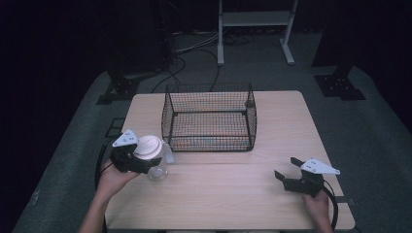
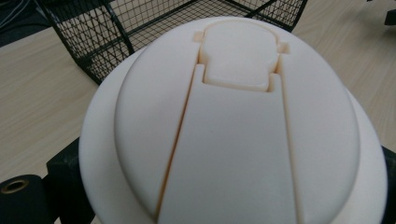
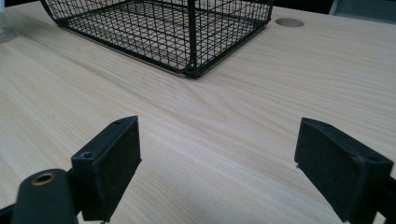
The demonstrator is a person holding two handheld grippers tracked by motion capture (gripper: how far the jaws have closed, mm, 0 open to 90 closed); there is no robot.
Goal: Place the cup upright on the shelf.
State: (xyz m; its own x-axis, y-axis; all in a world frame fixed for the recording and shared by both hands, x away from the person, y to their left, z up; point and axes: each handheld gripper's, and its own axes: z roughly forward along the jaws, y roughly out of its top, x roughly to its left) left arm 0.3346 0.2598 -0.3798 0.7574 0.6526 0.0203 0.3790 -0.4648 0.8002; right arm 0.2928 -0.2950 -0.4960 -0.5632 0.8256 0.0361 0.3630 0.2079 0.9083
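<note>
**Lidded jug held beside the wire basket**

A clear jug (image 1: 156, 167) with a cream-white lid (image 2: 233, 126) is gripped by the left claw (image 1: 145, 162), whose jaws are closed around it just under the lid's rim. The jug sits low over the tabletop (image 1: 233, 194); whether its base is resting there or just lifted cannot be told. The black wire basket (image 1: 210, 116) stands just ahead of this claw and slightly to its right, open at the top and apparently with nothing in it.

The step in hand is judged to be the carrying of the jug into the basket. To do it well, the jug should be kept upright, raised clear of the near wire wall, then lowered onto the mesh floor before the grip is loosened.

The lid is domed and smooth, with a broad flat strap running across it to a hinged thumb tab on the side away from the claw. The body below is transparent, with a handle at its side.

The right claw (image 1: 287, 175) is held wide open and has hold of nothing, with bare tabletop between its jaws and the basket's corner well ahead.
</note>
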